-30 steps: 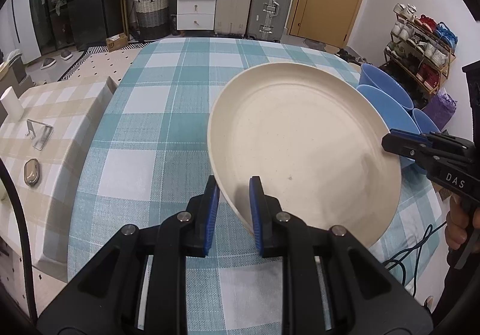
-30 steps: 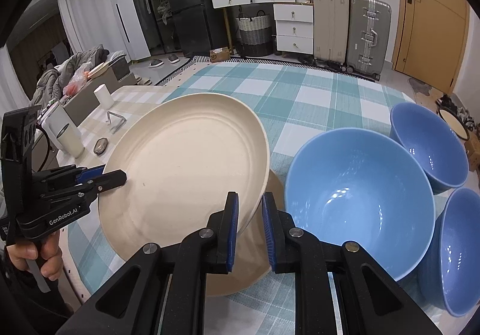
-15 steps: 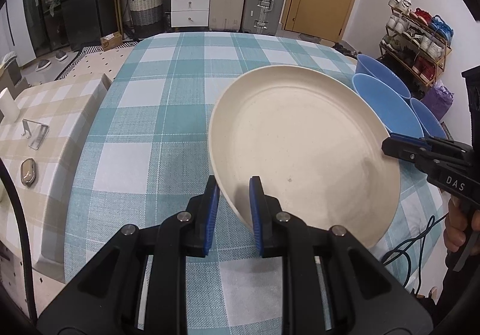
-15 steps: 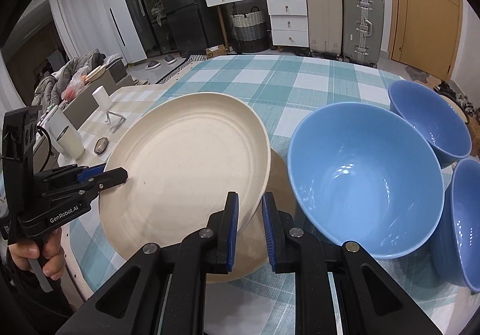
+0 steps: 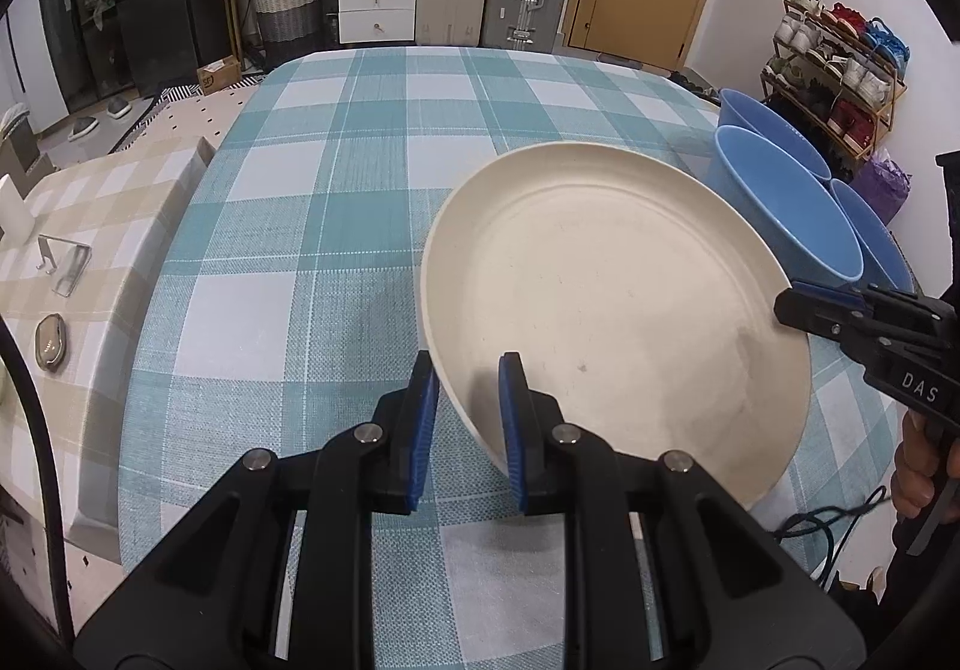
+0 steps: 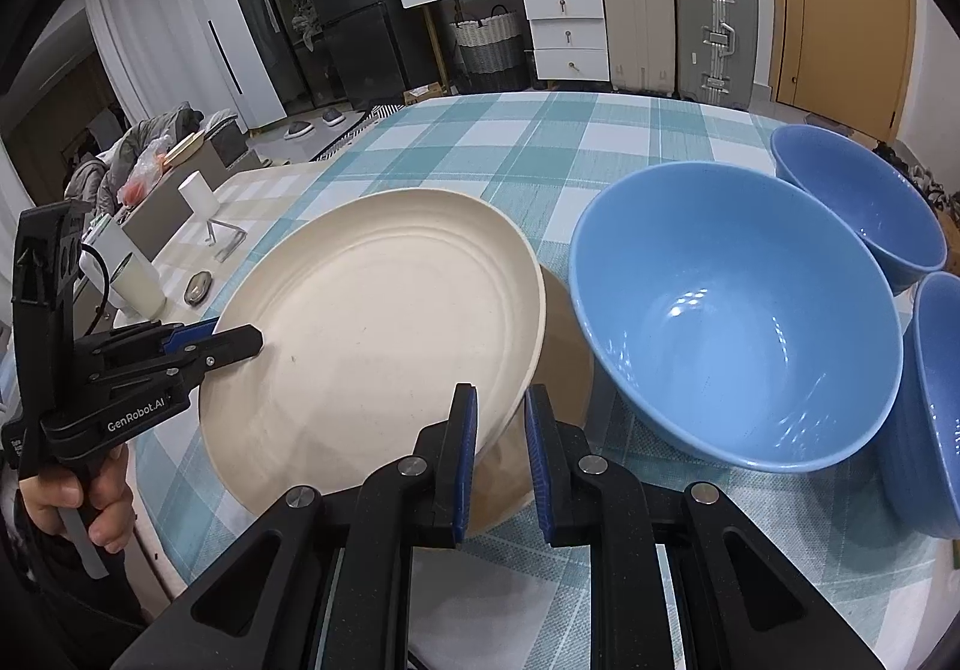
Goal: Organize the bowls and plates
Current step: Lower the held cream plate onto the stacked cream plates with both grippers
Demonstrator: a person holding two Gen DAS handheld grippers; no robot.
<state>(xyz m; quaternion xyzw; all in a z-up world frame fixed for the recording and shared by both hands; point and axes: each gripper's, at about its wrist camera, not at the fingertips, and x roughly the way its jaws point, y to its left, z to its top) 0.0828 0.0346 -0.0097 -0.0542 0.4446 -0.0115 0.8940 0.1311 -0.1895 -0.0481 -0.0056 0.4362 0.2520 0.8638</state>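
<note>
Cream plate [image 5: 618, 310] lower, both grippers [image 5: 465, 388] [image 6: 501, 418] clamped on it; second plate [image 6: 561, 370] only in right view.

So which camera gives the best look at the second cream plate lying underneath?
The right wrist view: the lower plate peeks out on the table beneath the lifted cream plate, beside the big blue bowl. In the left wrist view, the lifted plate hides it entirely.

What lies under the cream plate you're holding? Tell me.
Under the cream plate, a second, tan plate shows at its right edge on the checked tablecloth. The rest of it is covered.
</note>
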